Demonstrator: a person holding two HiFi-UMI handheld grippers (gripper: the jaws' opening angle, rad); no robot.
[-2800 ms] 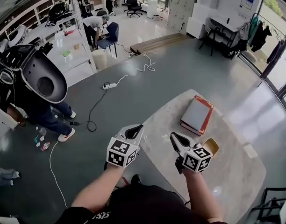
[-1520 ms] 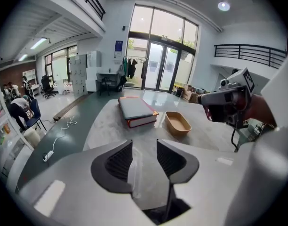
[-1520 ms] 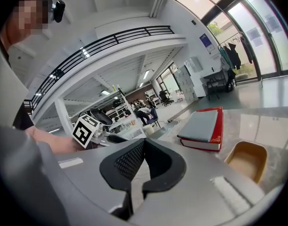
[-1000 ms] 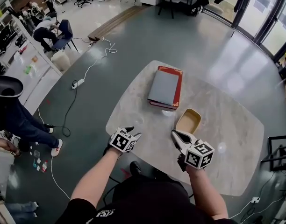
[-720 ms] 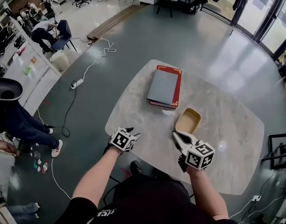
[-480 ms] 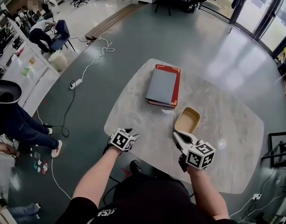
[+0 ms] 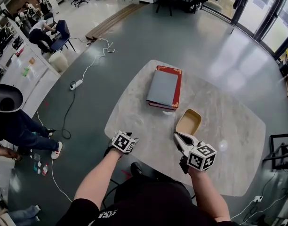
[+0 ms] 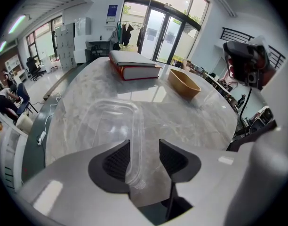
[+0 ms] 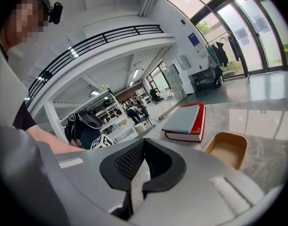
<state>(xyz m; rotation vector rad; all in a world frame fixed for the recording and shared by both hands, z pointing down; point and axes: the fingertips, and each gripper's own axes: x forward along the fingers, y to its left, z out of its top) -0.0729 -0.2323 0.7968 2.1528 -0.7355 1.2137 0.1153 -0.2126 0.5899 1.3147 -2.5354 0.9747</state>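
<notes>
1. Change: the left gripper (image 8: 144, 145) has dropped to the 8 o'clock edge of the marble table (image 7: 228, 140). A moment ago only bare stone lay between its jaws. Now the rim of a clear plastic container (image 8: 111, 119) runs there.
2. Its jaws stand narrowly apart astride that rim without pinching it, so the container is bracketed, not gripped.
3. Meanwhile the right gripper (image 9: 145, 142) has barely moved. Its jaws are together and empty, with the tan tray (image 9: 226, 149) at its 1 o'clock.
4. Farther off, the red-edged book (image 7: 164, 87) lies closed at the table's 12 o'clock.
5. Writing: only square patterns show on the marker cubes (image 7: 200, 157). The print on the book's spine and on the blue wall poster (image 8: 111, 13) is too small to read.
</notes>
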